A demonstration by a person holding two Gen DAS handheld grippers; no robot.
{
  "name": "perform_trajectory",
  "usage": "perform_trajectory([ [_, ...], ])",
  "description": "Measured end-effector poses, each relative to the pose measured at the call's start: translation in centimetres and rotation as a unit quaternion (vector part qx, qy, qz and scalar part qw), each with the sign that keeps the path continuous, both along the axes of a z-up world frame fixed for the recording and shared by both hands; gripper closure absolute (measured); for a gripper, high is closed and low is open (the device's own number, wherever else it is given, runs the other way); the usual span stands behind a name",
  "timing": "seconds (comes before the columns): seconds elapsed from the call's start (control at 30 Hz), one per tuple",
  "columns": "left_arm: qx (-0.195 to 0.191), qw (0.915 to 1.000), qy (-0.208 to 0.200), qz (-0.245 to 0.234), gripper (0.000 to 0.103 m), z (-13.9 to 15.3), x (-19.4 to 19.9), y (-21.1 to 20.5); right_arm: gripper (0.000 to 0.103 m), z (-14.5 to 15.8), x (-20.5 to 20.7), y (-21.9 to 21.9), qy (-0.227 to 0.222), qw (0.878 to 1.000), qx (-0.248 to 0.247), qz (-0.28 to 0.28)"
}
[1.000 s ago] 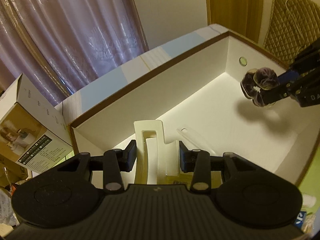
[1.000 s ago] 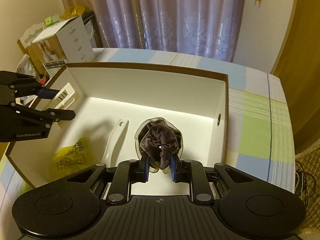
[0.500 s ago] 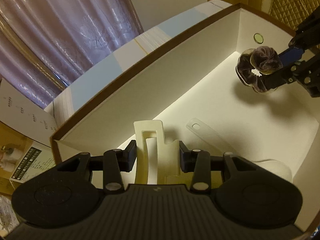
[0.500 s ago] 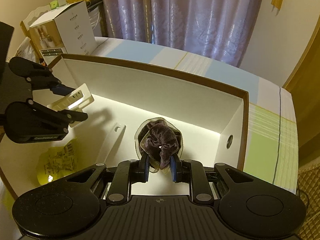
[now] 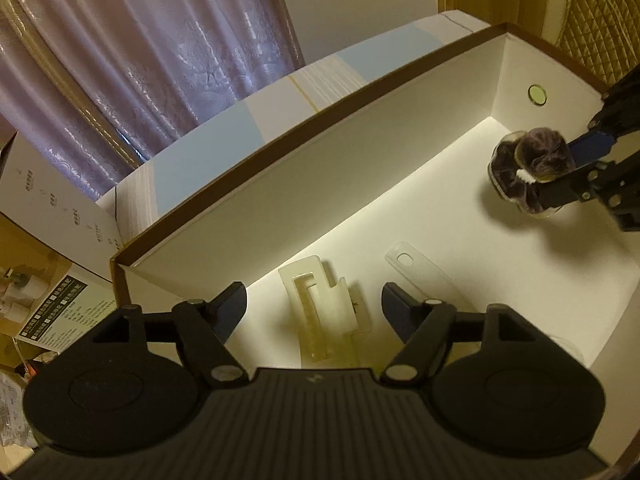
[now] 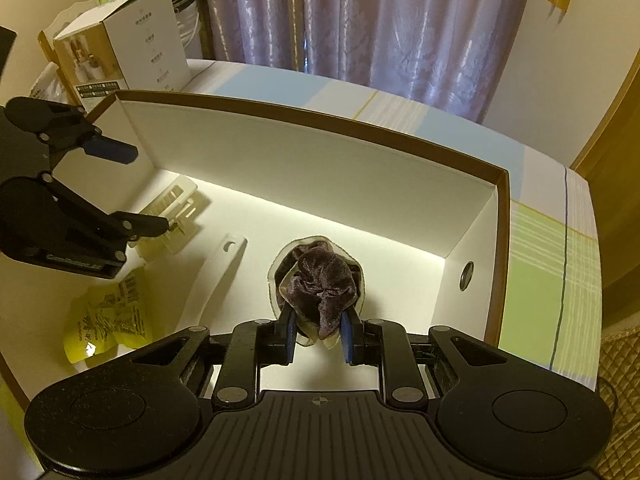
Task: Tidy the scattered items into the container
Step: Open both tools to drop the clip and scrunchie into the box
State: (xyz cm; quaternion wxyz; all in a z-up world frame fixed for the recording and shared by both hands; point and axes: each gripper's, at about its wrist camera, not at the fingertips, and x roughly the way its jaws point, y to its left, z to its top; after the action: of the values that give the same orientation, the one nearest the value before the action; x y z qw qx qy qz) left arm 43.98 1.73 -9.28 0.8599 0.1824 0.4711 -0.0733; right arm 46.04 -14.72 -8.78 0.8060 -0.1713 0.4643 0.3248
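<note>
With our left claw (image 5: 314, 306) spread wide above the cream clip (image 5: 318, 312) on the box (image 6: 304, 120) floor, our right claw (image 6: 318, 338) pinched the scrunchie (image 6: 320, 286), which could snag on release.

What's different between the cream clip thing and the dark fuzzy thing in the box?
The cream hair clip is rigid plastic; the dark scrunchie is soft, crumpled velvet. The clip lies loose on the box floor beneath the open left gripper; the scrunchie is pinched in the right gripper. Both are inside the box.
</note>
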Motion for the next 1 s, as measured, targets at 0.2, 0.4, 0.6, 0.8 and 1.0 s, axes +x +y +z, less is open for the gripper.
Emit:
perform_trajectory([
  [0.2,-0.004,0.9999,-0.012,0.002,0.023,1.2,-0.9,0.4,0.000,0.0,-1.4,0.7,-0.051,0.998,-0.019,0.031],
  [0.4,-0.027,0.9995,-0.012,0.010,0.018,2.3,-2.3,1.3,0.000,0.7,-3.1,0.8,-0.079,0.995,-0.025,0.061],
  [0.6,-0.041,0.9987,-0.020,0.023,0.007,3.8,-4.0,1.4,0.000,1.5,-4.3,0.3,-0.066,0.996,-0.022,0.053],
  [0.8,-0.048,0.9977,-0.025,0.041,0.003,5.6,-6.0,1.3,0.000,2.7,-5.5,-0.3,-0.048,0.999,-0.009,0.022],
  [1.0,-0.054,0.9967,-0.030,0.052,0.001,7.1,-8.2,1.1,0.000,4.1,-7.0,-0.6,-0.039,0.999,0.009,-0.003],
])
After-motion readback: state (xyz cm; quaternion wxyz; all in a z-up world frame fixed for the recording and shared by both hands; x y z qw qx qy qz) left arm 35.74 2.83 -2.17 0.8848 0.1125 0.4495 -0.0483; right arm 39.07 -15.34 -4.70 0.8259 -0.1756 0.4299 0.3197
